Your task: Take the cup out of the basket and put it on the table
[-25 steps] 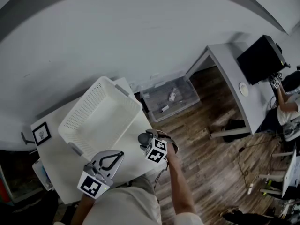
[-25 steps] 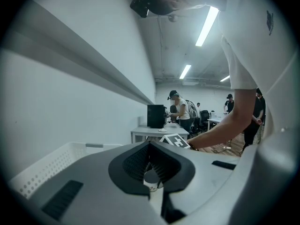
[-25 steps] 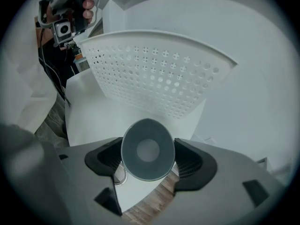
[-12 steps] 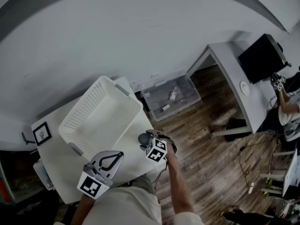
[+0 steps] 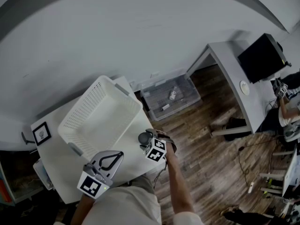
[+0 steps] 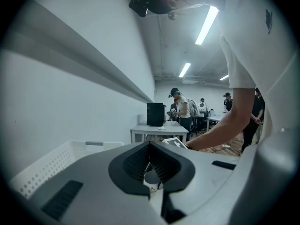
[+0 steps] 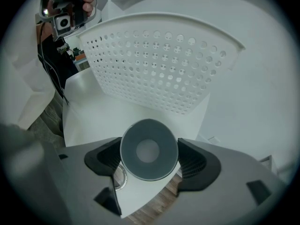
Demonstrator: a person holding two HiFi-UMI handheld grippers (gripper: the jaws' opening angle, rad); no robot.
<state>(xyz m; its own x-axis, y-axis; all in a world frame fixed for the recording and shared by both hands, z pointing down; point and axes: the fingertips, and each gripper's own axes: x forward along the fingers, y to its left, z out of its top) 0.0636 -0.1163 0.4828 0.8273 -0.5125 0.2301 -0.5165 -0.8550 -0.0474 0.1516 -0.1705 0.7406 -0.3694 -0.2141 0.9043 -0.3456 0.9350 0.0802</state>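
A grey cup (image 5: 143, 138) sits between the jaws of my right gripper (image 5: 145, 139), over the table's (image 5: 56, 149) right front corner, just outside the white perforated basket (image 5: 79, 109). From the right gripper view I look down into the cup (image 7: 149, 149). Both pads of the right gripper (image 7: 149, 157) press its sides, with the basket wall (image 7: 154, 64) beyond and the table top (image 7: 108, 111) below. My left gripper (image 5: 112, 159) hangs over the table's front edge, shut and holding nothing. In the left gripper view the cup (image 6: 151, 179) shows through the closed tips of the left gripper (image 6: 150, 146).
A small framed picture (image 5: 41, 133) lies on the table's left end. On the wood floor beside the table stands a clear plastic bin (image 5: 171, 97). Farther right are a grey desk (image 5: 229, 64) with a black monitor (image 5: 260, 57), and a person (image 5: 287, 108).
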